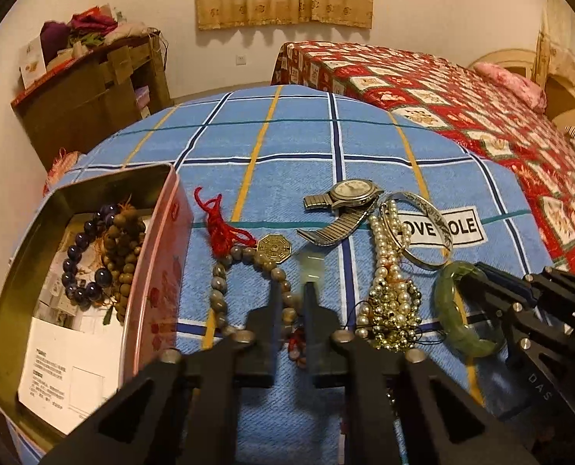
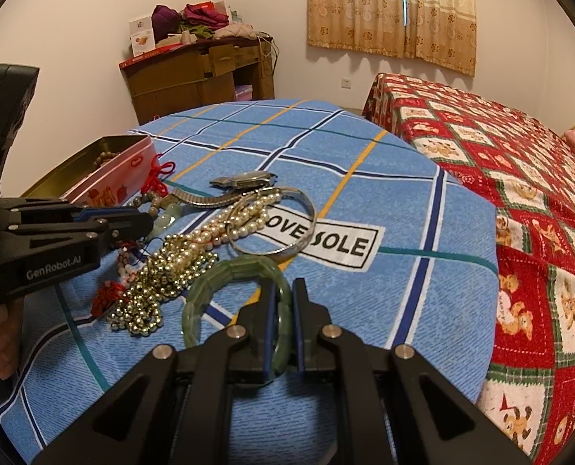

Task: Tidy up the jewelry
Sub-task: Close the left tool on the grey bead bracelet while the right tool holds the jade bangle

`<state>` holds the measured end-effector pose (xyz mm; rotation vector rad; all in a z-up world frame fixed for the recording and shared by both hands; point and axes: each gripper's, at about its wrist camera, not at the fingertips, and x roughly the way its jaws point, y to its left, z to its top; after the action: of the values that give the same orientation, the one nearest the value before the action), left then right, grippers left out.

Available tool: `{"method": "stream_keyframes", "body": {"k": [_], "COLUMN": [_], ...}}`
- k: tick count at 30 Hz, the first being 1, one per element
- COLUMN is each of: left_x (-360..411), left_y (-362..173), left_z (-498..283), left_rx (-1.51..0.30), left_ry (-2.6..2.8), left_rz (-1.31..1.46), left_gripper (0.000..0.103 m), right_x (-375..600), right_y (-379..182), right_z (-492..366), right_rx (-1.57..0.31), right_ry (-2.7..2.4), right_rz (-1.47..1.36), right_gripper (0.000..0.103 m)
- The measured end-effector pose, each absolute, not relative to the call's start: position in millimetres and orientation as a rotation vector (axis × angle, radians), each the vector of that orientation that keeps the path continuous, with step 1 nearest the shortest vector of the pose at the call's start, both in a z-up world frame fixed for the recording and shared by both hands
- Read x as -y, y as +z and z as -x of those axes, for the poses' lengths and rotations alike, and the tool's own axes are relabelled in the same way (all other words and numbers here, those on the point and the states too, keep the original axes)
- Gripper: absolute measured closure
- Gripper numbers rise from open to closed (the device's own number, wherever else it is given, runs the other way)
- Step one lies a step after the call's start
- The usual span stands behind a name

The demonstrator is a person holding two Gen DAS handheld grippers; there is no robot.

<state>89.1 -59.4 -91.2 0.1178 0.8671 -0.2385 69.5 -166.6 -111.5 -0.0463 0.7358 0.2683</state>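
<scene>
You have one tin [image 1: 163, 267] with two bead bracelets [image 1: 105, 255] inside, and on the cloth one watch [image 1: 349, 193], one silver bangle [image 1: 427, 228], one jade bangle [image 2: 209, 290], one brass charm [image 1: 275, 248].

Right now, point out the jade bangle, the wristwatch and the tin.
jade bangle [image 2: 225, 277]: right wrist view, far rim of the green ring.
wristwatch [image 1: 351, 190]: left wrist view, on the dial.
tin [image 1: 163, 267]: left wrist view, pink outer side wall.

We see a blue checked cloth [image 2: 365, 178] lined white, navy and orange, a red patchwork bedspread [image 2: 520, 178], a pale green jade bangle [image 2: 233, 283], and a pink tin box [image 1: 163, 255] printed red.
</scene>
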Motion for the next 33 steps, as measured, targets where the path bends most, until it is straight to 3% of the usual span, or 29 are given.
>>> {"method": "stream_keyframes", "body": {"k": [18,28,30,32,33], "left_x": [55,55,55,55,56], "left_y": [-79,-90,-89,-86,-84], "left_z": [-69,-77,-79,-81,-82], "left_rx": [-0.807,-0.878,-0.877,-0.875,-0.863], "left_ry": [-0.228,-0.245,-0.238,-0.233,-0.242], "left_rz": [-0.121,-0.098,-0.098,-0.086,-0.073], "left_gripper": [0.103,0.101,0.094,0.068,0.064], "right_x": [165,165,165,164,165], "right_y": [-112,-112,-112,-112,-112], "right_z": [-70,-70,-70,-70,-70], "right_rx": [-0.736,-0.735,-0.735,-0.735,-0.735], "right_ry": [0.274,0.274,0.274,0.274,0.274], "right_rz": [0.047,0.048,0.048,0.048,0.048], "right_gripper": [0.092,0.092,0.092,0.092,0.092]}}
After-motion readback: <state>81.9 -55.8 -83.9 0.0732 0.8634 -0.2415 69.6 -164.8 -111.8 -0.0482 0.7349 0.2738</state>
